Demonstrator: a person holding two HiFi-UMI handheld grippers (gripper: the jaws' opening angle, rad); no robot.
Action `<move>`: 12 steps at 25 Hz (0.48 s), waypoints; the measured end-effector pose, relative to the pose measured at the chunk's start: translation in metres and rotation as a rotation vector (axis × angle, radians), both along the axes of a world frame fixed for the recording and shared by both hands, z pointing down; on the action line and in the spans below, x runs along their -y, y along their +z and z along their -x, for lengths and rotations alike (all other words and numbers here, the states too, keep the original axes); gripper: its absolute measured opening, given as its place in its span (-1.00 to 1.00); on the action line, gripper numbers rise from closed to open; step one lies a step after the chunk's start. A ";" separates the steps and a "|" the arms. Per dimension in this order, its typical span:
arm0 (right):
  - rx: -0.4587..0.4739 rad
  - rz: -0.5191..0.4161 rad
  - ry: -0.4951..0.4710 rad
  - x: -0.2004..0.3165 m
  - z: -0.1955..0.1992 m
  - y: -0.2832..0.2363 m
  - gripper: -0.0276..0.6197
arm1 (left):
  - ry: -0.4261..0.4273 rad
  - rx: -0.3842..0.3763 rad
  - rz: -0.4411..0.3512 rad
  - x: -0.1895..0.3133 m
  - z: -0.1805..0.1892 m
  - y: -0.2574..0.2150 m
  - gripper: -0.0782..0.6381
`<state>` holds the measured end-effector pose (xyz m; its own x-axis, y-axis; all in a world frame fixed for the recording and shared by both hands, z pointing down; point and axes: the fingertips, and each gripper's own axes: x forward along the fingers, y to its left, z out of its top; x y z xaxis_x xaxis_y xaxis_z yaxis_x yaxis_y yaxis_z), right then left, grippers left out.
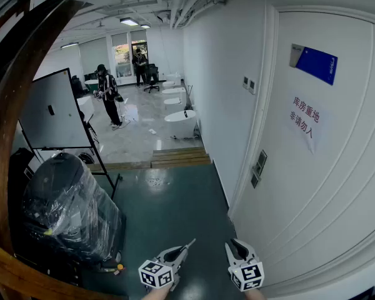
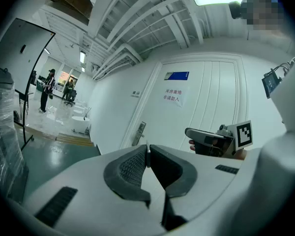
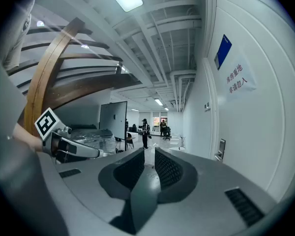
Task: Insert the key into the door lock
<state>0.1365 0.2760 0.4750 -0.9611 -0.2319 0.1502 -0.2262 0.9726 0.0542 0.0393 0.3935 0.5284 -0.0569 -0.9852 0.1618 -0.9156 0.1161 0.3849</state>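
Key point(image 1: 189, 242) pinched in left tongs point(image 2: 147, 150); right tongs point(image 3: 146, 154) narrowly apart (empty) near door point(image 1: 328, 180)

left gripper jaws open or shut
Shut on the key: the jaws of the left gripper press on a thin metal blade in its own view, which pokes past the tip in the head view.

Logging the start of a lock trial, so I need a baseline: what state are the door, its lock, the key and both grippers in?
White panelled door: shut.
Grey metal door lock: no key in it.
Thin silver key: clamped between the left jaws, away from the lock.
Left gripper: shut on the key.
Right gripper: open, nothing between its jaws.
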 end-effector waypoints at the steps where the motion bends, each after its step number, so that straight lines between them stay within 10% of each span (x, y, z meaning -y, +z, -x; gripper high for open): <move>1: -0.002 0.002 0.000 0.000 -0.001 0.001 -0.69 | 0.003 -0.003 0.002 0.000 -0.002 0.001 -0.69; 12: -0.006 0.060 -0.009 -0.006 -0.004 0.013 -0.69 | 0.016 0.000 0.015 -0.001 -0.011 0.007 -0.69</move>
